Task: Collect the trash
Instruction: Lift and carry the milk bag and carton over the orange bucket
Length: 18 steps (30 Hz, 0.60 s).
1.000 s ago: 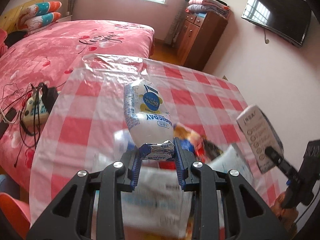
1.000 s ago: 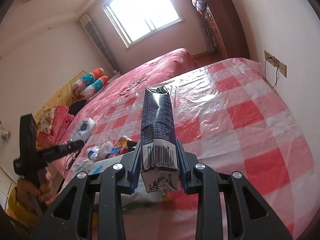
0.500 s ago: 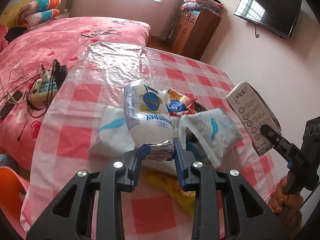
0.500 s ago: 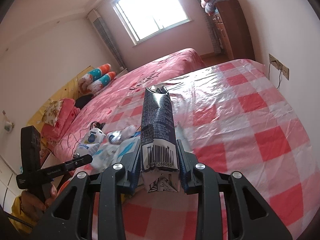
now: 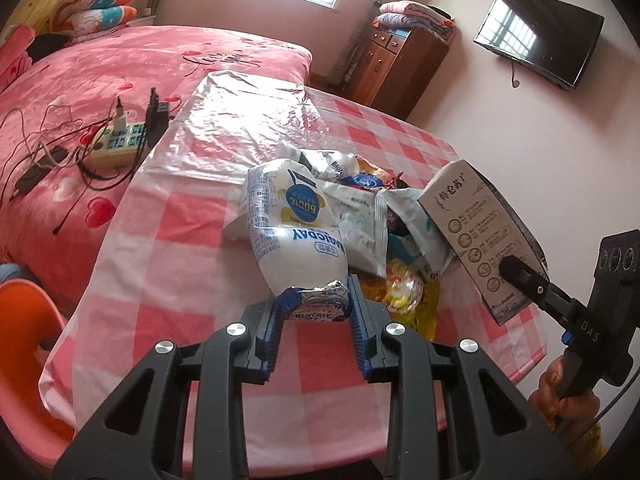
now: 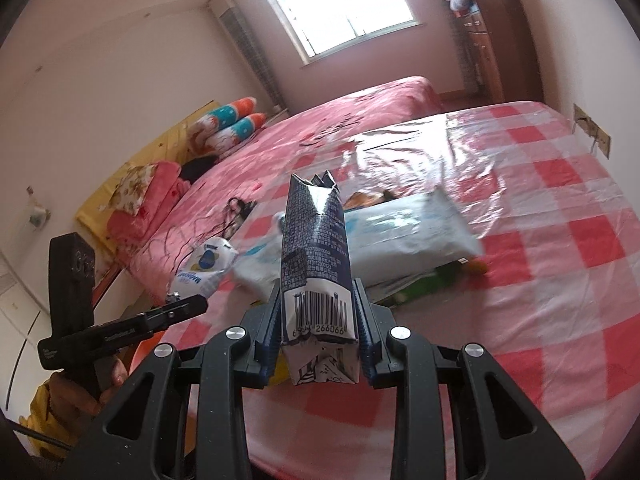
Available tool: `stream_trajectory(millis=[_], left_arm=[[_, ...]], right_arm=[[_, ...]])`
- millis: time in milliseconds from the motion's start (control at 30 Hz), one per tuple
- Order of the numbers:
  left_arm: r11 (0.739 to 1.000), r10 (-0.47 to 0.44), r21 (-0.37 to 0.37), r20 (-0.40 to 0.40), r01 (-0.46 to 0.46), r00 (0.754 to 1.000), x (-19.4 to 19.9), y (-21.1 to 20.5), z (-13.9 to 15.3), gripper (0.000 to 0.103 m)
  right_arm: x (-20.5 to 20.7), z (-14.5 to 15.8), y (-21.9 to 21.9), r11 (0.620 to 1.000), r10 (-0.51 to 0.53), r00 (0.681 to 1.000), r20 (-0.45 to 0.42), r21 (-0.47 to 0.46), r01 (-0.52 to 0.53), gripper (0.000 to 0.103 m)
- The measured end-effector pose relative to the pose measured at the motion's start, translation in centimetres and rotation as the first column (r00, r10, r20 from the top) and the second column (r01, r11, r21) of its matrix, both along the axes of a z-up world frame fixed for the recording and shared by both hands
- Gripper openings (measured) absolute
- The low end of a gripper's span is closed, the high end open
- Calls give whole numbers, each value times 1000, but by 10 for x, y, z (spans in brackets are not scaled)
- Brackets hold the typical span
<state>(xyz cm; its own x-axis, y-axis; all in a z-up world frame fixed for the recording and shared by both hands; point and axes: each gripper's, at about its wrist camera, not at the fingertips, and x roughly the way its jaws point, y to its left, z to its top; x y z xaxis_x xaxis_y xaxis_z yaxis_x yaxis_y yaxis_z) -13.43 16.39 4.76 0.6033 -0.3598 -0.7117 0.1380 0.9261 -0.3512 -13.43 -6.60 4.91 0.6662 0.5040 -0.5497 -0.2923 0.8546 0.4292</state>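
Left wrist view: left gripper point(image 5: 316, 306) was clamped narrow on the crimped end of a white milk pouch point(image 5: 294, 224), pouch sticking out ahead over the bench point(image 5: 168, 280); trash pile point(image 5: 384, 216) just beyond, to its right.

Right wrist view: right gripper point(image 6: 318, 312) pinched a dark carton point(image 6: 314, 248) upright by its base, trash pile just behind.

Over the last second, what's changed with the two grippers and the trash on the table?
Both grippers pulled back from the table: in the left wrist view the trash pile sits farther off, with more checked tablecloth showing in front of it. Nothing was picked up or released. The left gripper stays clamped on the white milk pouch, the right gripper on the dark carton.
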Motion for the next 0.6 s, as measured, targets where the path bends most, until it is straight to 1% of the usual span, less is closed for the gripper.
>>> stream_trajectory(millis=[233, 367, 467, 600], left_arm=[[1000, 27, -12, 6, -27, 1000, -19, 19, -3, 32], [998, 54, -22, 11, -54, 998, -29, 35, -3, 32], [996, 86, -24, 8, -86, 996, -39, 51, -6, 32], [989, 144, -23, 0, -144, 990, -53, 78, -10, 32]], right_arm=[[-3, 3, 37, 996, 93, 996, -9, -16, -93, 33], [-4, 3, 63, 987, 158, 987, -21, -33, -159, 33], [-4, 4, 87, 975, 217, 976, -36, -47, -218, 33], [-3, 5, 129, 948, 309, 950, -54, -68, -312, 33]])
